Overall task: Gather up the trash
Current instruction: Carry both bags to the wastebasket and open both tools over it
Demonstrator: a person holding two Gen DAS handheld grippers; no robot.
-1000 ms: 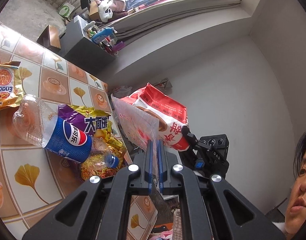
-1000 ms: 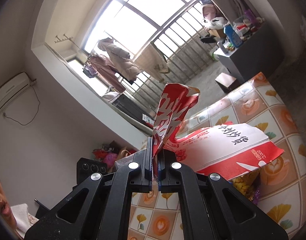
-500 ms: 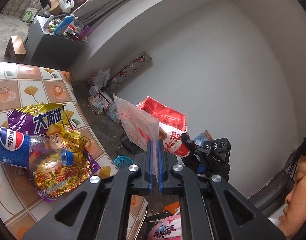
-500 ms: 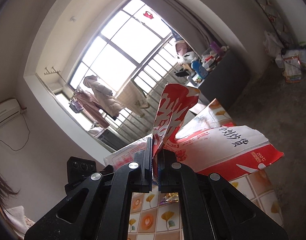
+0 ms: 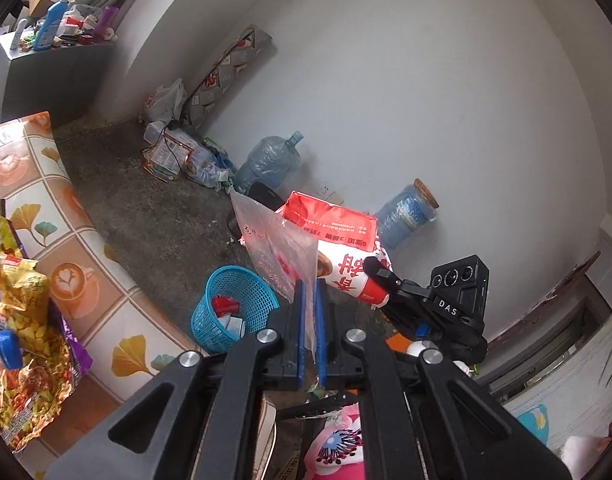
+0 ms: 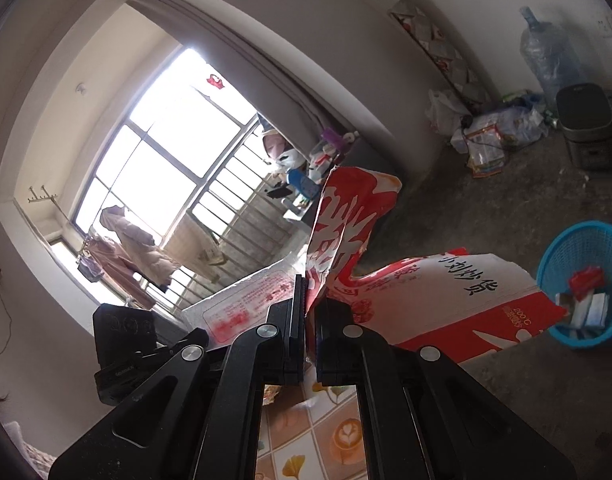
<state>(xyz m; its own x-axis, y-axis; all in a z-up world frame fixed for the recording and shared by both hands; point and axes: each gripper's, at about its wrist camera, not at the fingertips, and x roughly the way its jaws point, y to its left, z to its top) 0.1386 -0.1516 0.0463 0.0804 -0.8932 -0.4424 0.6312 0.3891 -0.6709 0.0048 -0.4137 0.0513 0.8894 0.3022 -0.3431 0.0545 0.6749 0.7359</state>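
Observation:
My left gripper (image 5: 309, 286) is shut on a clear plastic wrapper (image 5: 276, 246) with red print, held in the air past the table edge. My right gripper (image 6: 310, 288) is shut on a torn red and white paper bag (image 6: 426, 292), also in the air; the bag shows in the left wrist view (image 5: 338, 240) just right of the wrapper. A blue mesh waste basket (image 5: 230, 308) stands on the floor below and left of the wrapper, with several scraps inside. It shows in the right wrist view (image 6: 582, 280) at the right, beyond the bag.
The tiled table (image 5: 82, 240) lies to the left, with a yellow snack bag (image 5: 22, 340) and a blue bottle cap (image 5: 8, 350) on it. Water jugs (image 5: 270, 164), a dark bin (image 6: 586, 124) and loose litter (image 5: 178, 156) sit along the far wall.
Both grippers have swung away from the table toward the floor, each still holding its trash. The blue basket has come into both views; the Pepsi bottle has slid out of the left view.

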